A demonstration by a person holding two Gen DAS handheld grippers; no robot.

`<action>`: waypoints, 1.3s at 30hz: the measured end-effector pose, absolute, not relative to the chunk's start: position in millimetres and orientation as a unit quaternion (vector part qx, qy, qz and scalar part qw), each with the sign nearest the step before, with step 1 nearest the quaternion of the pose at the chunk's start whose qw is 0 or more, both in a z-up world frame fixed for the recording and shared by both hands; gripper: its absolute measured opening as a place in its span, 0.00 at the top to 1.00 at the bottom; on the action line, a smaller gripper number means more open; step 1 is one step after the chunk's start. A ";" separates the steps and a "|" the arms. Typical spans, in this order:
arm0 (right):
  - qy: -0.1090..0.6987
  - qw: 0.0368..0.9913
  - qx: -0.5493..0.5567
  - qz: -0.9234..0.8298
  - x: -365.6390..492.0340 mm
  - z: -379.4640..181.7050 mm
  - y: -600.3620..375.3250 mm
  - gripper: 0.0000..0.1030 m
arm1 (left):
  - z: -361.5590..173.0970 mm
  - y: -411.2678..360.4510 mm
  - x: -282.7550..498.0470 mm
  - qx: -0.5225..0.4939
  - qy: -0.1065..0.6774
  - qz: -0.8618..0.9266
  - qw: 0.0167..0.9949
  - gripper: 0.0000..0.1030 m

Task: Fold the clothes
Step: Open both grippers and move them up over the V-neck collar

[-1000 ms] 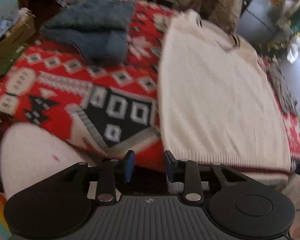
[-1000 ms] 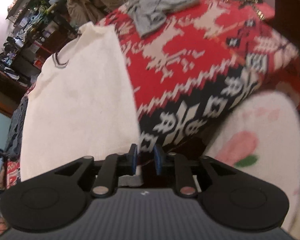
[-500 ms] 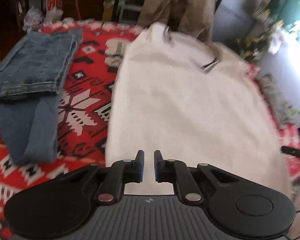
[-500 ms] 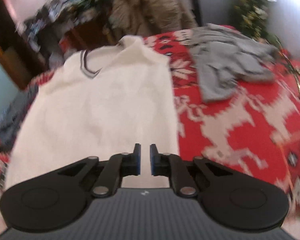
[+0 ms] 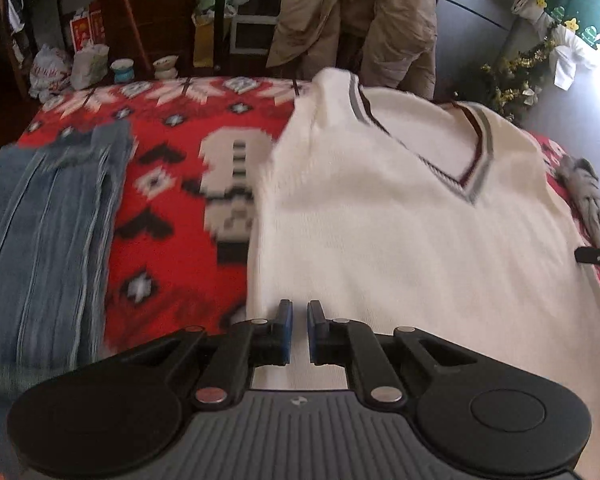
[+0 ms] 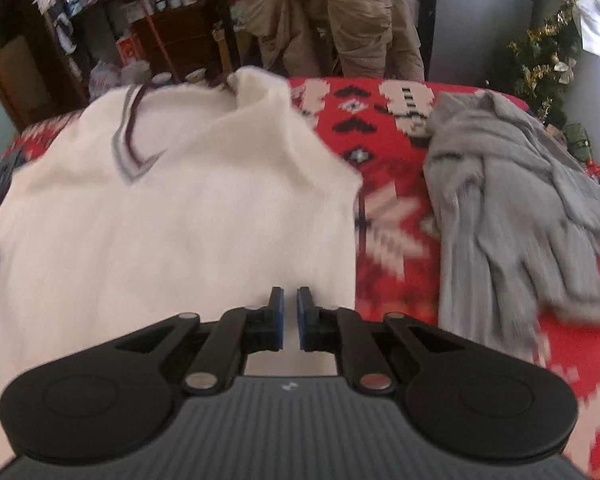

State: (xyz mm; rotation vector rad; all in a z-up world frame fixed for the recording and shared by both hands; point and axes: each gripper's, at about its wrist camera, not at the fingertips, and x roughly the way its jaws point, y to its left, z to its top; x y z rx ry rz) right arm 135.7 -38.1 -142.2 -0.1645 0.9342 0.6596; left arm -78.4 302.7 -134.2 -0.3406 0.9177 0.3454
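Note:
A white V-neck sweater lies front up on a red patterned blanket. My left gripper hovers over the sweater's lower left part, jaws nearly together with white knit showing in the narrow gap. In the right wrist view the same sweater fills the left half. My right gripper sits over its lower right part near the side edge, also pinched on white fabric. The hem itself is hidden under both grippers.
Folded blue jeans lie left of the sweater. A crumpled grey garment lies to its right. A beige coat hangs behind the bed, with cluttered shelves beyond. A Christmas tree stands at the far right.
Both grippers narrowed at the sweater's bottom hem. They have since travelled up over the sweater toward the collar. The bed's front edge has dropped out of view.

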 end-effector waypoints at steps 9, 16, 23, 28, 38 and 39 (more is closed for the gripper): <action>0.434 0.847 -0.051 0.303 193.4 -147.3 -17.1 0.97 | -135.8 342.4 -50.5 -0.189 0.413 0.179 0.873 0.94; 0.424 0.834 -0.049 0.350 196.8 -130.1 -7.0 0.93 | -132.7 339.9 -32.8 -0.177 0.418 0.139 0.880 0.93; 0.436 0.810 -0.096 0.379 216.7 -140.3 55.9 0.93 | -133.5 338.8 -3.2 -0.164 0.430 0.137 0.877 0.93; 0.445 0.815 -0.087 0.361 227.4 -138.7 81.5 0.93 | -115.5 331.2 -0.6 -0.169 0.429 0.138 0.877 0.93; 0.415 0.830 -0.058 0.367 132.0 -41.9 35.0 0.91 | -53.7 274.7 -59.0 -0.166 0.412 0.142 0.885 0.78; 0.413 0.832 -0.058 0.366 119.9 -33.9 28.5 0.91 | -48.6 267.9 -67.3 -0.164 0.407 0.146 0.887 0.74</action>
